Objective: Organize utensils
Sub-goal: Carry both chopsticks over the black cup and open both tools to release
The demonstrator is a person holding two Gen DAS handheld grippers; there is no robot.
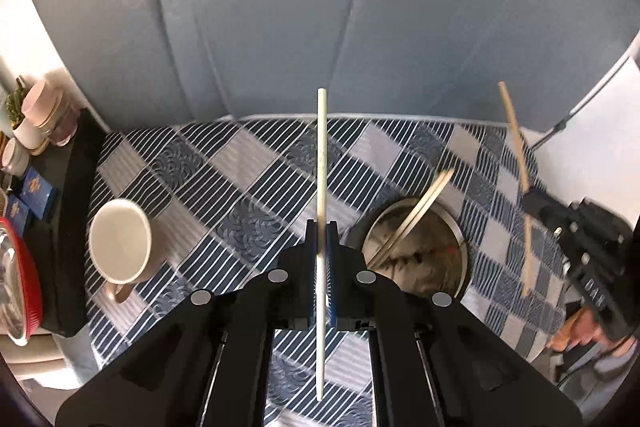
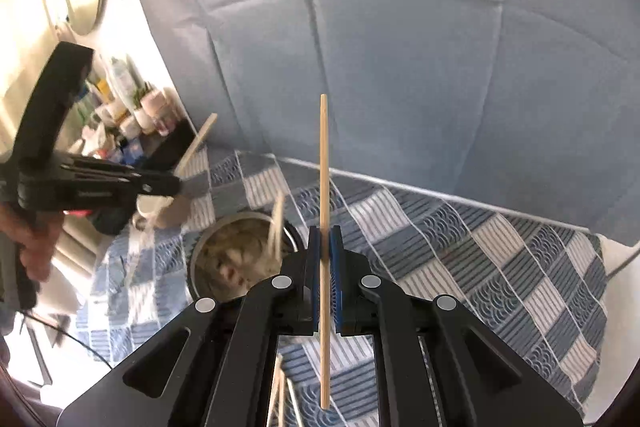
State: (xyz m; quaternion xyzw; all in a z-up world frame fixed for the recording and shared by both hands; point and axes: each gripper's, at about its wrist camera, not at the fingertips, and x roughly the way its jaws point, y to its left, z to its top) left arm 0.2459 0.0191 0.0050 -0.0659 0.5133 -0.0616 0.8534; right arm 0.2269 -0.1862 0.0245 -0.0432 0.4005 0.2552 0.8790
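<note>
Chopsticks everywhere: one in each gripper, and two more already leaning in the metal cup point(image 1: 416, 247). The left gripper point(image 1: 321, 259) has its fingers clamped tight on a pale chopstick point(image 1: 321, 163), gripped near the middle so it stands almost upright, tip well above the checked cloth point(image 1: 240, 195). The right gripper point(image 2: 325, 259) does the same with a tan chopstick point(image 2: 324, 187), fingers pressed together on it, stick close to vertical. That mid-length hold looks deliberate: balanced, no swing, and the lower end free to drop into an opening. From the left camera the right gripper point(image 1: 532, 195) shows off to the side, blurred, its chopstick point(image 1: 520, 163) tilted, hovering just beside the cup; from the right camera the left gripper point(image 2: 176, 185) is a blur too, so both seem to be on the move. The pair of chopsticks in the cup point(image 1: 416, 215) rest slanted against its rim, which suggests that cup is the collecting spot. A beige mug point(image 1: 120, 243) lies tipped on the cloth well to the left, empty as far as can be seen. My read: the task is partway along, and next each stick needs its lower end lined up over the cup mouth before the fingers let go; release too early and it could bounce off the rim onto the cloth.
</note>
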